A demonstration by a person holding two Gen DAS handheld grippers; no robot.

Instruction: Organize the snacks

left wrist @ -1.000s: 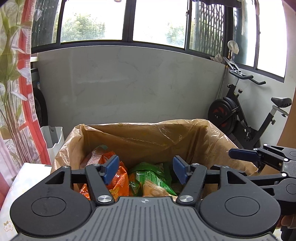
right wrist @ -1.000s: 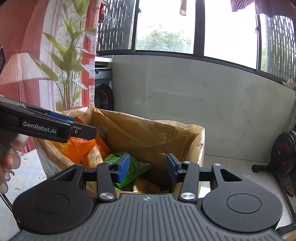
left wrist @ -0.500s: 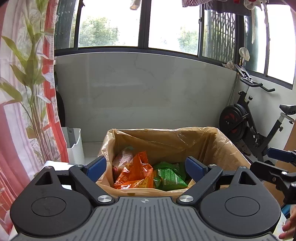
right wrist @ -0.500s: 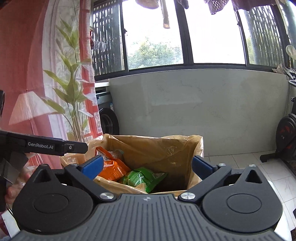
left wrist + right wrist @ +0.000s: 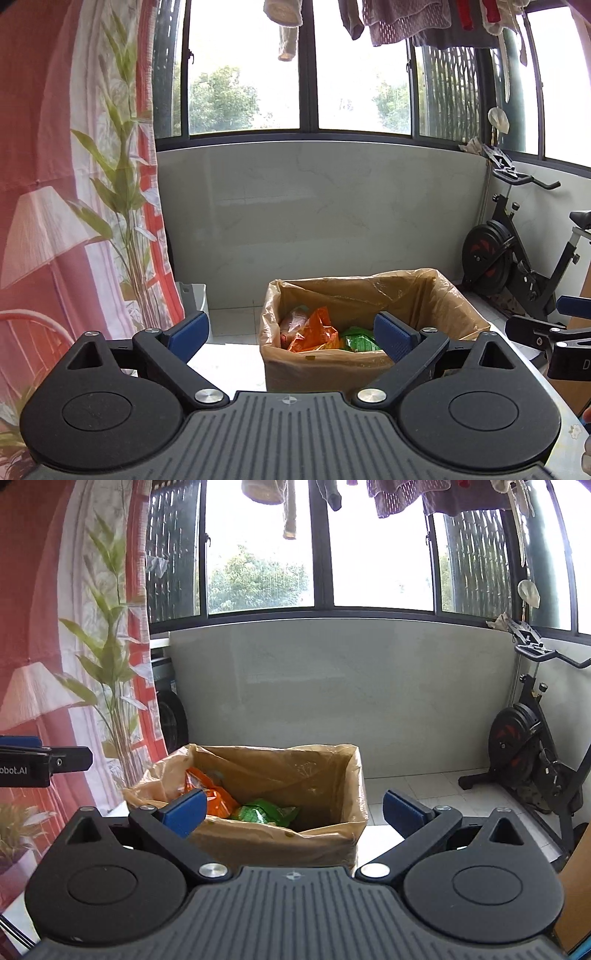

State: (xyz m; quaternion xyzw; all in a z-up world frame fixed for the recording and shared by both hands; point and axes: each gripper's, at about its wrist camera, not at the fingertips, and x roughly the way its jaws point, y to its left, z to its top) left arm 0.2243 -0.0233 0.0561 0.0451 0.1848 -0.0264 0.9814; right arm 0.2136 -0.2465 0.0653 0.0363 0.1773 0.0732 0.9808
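A cardboard box lined with a tan plastic bag stands on the white table, ahead of and below both grippers. Inside lie an orange snack packet, a green packet and a pinkish one. My left gripper hovers back from the box, its jaws opening wide with nothing between them. In the right wrist view the box holds the same orange packet and green packet. My right gripper stands open and empty, short of the box.
An exercise bike stands at the right on the tiled floor. A red and white curtain hangs at the left, with a white bin beside it. A washing machine sits behind the curtain. Laundry hangs overhead by the windows.
Both grippers have pulled up and back from inside the box, which now looks smaller and farther. Both sets of jaws have spread wide; the packets stay in the box.
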